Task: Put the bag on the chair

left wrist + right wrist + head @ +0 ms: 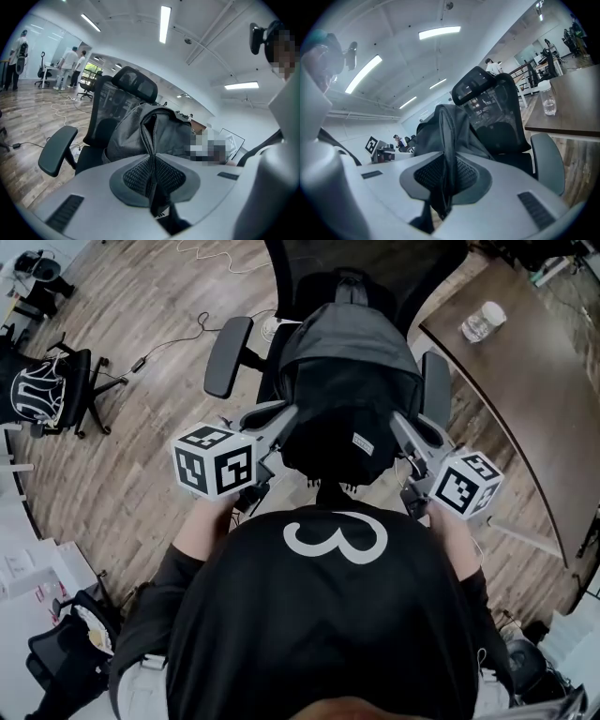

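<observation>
A dark grey backpack [349,390] hangs between my two grippers, over the seat of a black office chair [231,354]. My left gripper [286,423] is shut on a strap at the bag's left side; in the left gripper view that strap [151,154] runs pinched between the mesh pads, with the bag [164,133] and the chair's headrest [136,84] beyond. My right gripper [398,426] is shut on the strap at the bag's right side, seen as a strap [449,159] clamped between its pads. Whether the bag's bottom touches the seat is hidden.
A brown table [525,352] with a clear plastic jar [483,322] stands to the right of the chair. Cables [169,343] lie on the wooden floor at the left, near another black chair [52,390]. People stand far off [70,65].
</observation>
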{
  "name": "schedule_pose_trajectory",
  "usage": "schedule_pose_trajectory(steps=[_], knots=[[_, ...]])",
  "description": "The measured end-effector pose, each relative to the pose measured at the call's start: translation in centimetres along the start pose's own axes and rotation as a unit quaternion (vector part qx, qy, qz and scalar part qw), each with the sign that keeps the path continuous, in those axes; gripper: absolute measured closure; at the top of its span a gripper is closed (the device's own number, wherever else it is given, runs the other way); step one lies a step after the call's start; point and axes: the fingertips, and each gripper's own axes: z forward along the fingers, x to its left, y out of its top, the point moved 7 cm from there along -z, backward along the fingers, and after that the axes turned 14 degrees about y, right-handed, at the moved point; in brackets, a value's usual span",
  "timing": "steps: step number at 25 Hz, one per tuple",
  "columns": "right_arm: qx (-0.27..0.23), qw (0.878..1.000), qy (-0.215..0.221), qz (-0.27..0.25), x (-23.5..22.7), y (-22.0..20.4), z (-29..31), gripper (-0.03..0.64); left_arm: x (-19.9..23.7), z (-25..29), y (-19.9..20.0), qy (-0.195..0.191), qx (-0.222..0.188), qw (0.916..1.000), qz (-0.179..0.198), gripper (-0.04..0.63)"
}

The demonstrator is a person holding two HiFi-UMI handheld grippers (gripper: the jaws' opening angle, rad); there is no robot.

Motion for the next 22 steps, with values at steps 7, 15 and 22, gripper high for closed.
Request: schedule_pose_trajectory(steps=[7, 15, 22], knots=[[0.010, 1.000, 0.002, 0.010, -3.8, 1.3, 2.0, 0.551, 1.5, 4.0, 2.1, 0.012, 0.014, 0.9998, 0.002, 0.548], [0.019, 1.000, 0.004, 0.015, -7.2, 3.6, 3.8, 0.551, 2.9, 7.7, 4.8, 0.021, 0.021, 0.9996, -0.002, 0.548], [0.020, 1.000, 0.003, 0.016, -10.2, 5.5, 5.1, 0.551, 3.6, 10.9, 6.7, 0.026, 0.022, 0.9994, -0.003, 0.548]])
